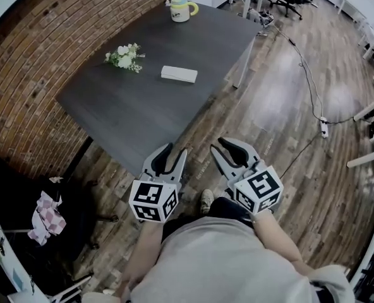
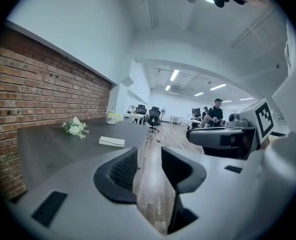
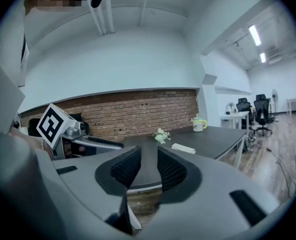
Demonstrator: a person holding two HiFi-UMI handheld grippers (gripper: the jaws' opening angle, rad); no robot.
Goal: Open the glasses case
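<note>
- Office floor is wood planks (image 1: 282,93), with a brick wall (image 1: 23,74) along the left side in the head view; a dark grey table (image 1: 143,118) stands against the wall.
- Head view: the glasses case (image 1: 179,74) lies flat and closed near the middle of the table, white, touching nothing.
- A small bunch of flowers (image 1: 125,57) sits to the case's left and a mug (image 1: 181,9) at the far edge, both well apart from it.
- Our left gripper (image 1: 176,149) and right gripper (image 1: 220,145) hang side by side over the floor at the table's near edge, well short of the case.
- Left gripper view: jaws stand wide apart, nothing between them, only floor and table edge in the gap. We see the case ahead and to the left on the tabletop, with the right gripper alongside at the right. A person (image 2: 217,111) stands far back in the room.
- Right gripper view: jaws apart by a narrower gap, pads on nothing. Case sits ahead, slightly right of the jaw line, with the flowers behind it and the mug further right. The left gripper shows at the left.
</note>
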